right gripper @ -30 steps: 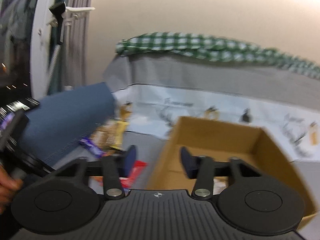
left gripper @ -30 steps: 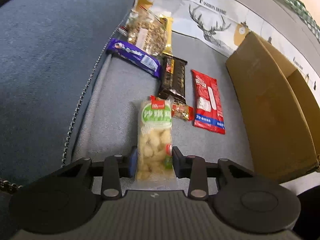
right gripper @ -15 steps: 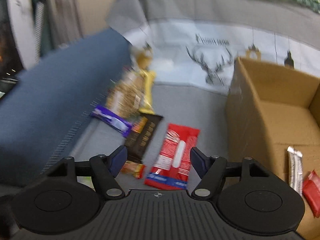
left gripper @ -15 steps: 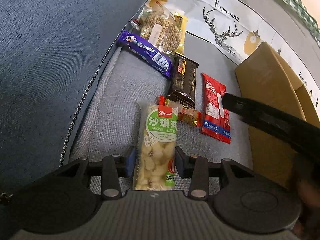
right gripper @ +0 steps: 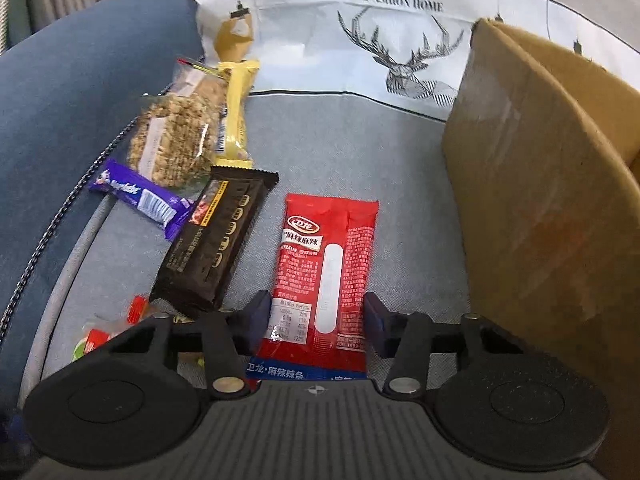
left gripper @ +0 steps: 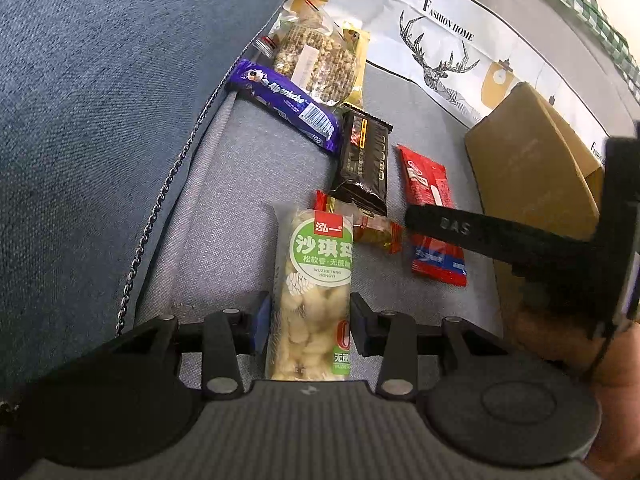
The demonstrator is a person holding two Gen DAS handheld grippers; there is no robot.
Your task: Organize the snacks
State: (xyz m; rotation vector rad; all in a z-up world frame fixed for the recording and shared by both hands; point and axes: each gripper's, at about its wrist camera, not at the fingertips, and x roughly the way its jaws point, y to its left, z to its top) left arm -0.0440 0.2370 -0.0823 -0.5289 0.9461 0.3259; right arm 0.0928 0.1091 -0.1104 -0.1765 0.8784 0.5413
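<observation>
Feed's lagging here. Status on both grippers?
Left gripper shut on green-label pack. Right gripper astride red packet, jaws just closing, not clamped. Cardboard box alongside; nothing blocking.

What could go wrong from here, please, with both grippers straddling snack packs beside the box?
1. The right gripper, jaws just closing, straddles the red pack low near its end; lifted there, it may droop and catch the box wall.
2. The green-label pack lies between the left gripper pads at its lower end, so it could swing or slip.
3. The small candy touching it may get dragged.
</observation>
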